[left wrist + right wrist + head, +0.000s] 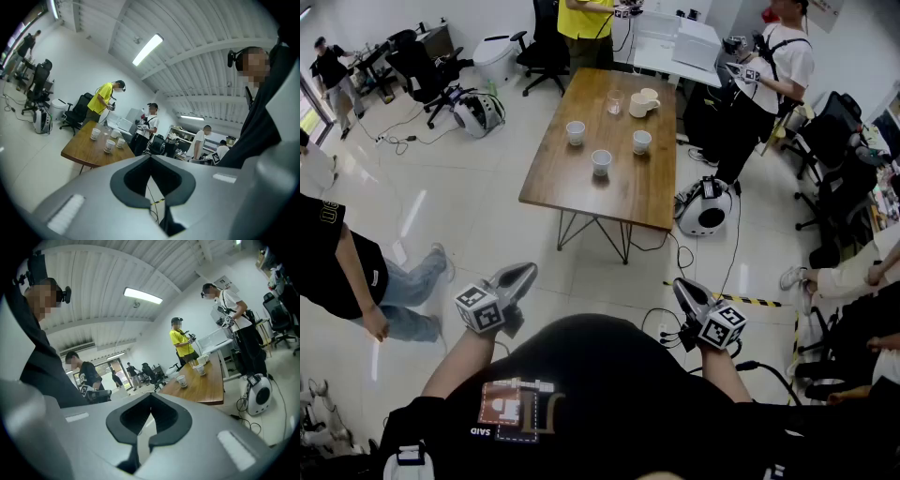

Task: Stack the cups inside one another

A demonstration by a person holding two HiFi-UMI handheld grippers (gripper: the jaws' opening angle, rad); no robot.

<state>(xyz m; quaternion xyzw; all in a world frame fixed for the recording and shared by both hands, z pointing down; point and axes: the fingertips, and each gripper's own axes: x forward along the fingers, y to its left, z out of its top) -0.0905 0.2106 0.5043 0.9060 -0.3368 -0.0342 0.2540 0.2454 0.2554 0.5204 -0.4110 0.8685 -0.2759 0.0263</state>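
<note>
We hold left claw [523, 273] and right claw [682, 286] closed, empty; far cups [601, 162] on the worktop [619, 202] look light, crushable: grip rims.

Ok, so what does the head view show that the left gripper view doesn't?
Only the head view: the left claw from outside with its marker cube, held well short of the table, and the tabletop seen from above.
Only the left gripper view: the ceiling light, and the left claw's tips meeting with nothing between them.
Both: the wooden table, its paper cups standing apart and unstacked, and the person in yellow at its far end.
</note>
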